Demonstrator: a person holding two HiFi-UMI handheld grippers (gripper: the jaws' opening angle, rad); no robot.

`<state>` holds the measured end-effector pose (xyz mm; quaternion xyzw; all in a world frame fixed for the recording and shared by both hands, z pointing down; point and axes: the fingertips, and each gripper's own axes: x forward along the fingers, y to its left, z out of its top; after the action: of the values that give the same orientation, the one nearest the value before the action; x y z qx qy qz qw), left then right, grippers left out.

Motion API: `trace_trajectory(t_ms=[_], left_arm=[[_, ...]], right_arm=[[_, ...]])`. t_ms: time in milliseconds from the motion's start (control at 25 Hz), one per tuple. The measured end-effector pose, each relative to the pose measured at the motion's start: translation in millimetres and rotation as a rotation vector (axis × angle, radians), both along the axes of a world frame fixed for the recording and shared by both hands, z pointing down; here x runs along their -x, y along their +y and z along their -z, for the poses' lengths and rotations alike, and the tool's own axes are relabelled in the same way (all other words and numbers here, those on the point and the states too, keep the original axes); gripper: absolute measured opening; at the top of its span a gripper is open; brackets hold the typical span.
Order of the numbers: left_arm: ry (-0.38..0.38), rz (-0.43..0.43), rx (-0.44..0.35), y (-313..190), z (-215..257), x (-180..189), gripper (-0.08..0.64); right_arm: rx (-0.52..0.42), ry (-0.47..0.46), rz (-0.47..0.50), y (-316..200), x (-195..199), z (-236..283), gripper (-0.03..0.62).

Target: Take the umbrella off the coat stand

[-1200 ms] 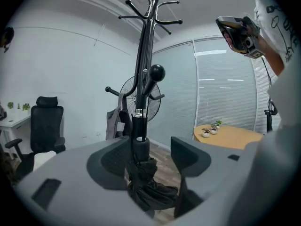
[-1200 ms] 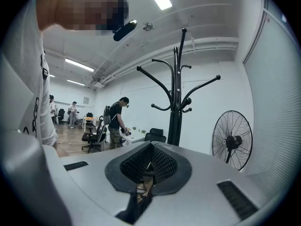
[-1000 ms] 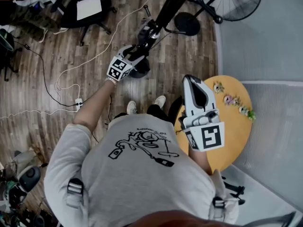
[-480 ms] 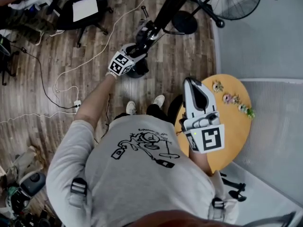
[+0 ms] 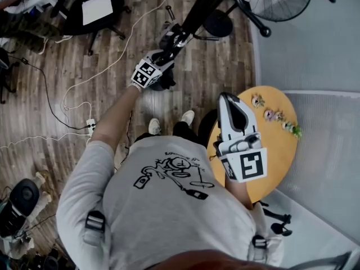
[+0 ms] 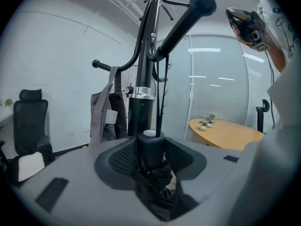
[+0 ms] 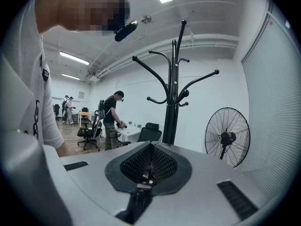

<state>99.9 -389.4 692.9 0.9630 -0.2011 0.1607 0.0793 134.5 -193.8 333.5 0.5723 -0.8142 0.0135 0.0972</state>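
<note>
A black folded umbrella (image 6: pixel 151 160) hangs against the pole of the black coat stand (image 6: pixel 142 69). My left gripper (image 6: pixel 150 149) is shut on its thick cylindrical handle; the jaws have just been closing round it, and both pads press on it. In the head view the left gripper (image 5: pixel 163 52) reaches out to the coat stand's pole (image 5: pixel 198 9) above the wooden floor. My right gripper (image 5: pixel 230 102) is held level over the round table, shut with nothing in it. In its own view the right gripper (image 7: pixel 149 172) looks towards the coat stand (image 7: pixel 174 93).
A grey garment (image 6: pixel 108 108) hangs on the stand's left side. A round wooden table (image 5: pixel 284 156) with small plants (image 5: pixel 275 117) is on the right. A floor fan (image 5: pixel 274 0) stands beyond the stand. Cables (image 5: pixel 73 97) and an office chair (image 5: pixel 97 11) are on the floor to the left.
My left gripper has moved a little further out along the stand's pole and slightly down. My right gripper has stayed where it was.
</note>
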Motion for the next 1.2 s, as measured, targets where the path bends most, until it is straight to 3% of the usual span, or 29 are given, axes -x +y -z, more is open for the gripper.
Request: trace_trajectory(t_ms=[80, 240, 600, 1200], left_arm=[[-0.025, -0.004, -0.008, 0, -5, 2, 0.184], [0.016, -0.009, -0.020, 5, 10, 3, 0.183], [0.020, 0.002, -0.061, 7, 29, 8, 0.181], [0.040, 0.018, -0.051, 20, 56, 15, 0.181]], right_arm=[[-0.002, 0.000, 0.000, -1, 0, 0, 0.015], [-0.010, -0.004, 0.003, -1, 1, 3, 0.015], [-0.016, -0.019, 0.014, 5, 5, 3, 0.015], [-0.027, -0.044, 0.016, 15, -1, 1, 0.015]])
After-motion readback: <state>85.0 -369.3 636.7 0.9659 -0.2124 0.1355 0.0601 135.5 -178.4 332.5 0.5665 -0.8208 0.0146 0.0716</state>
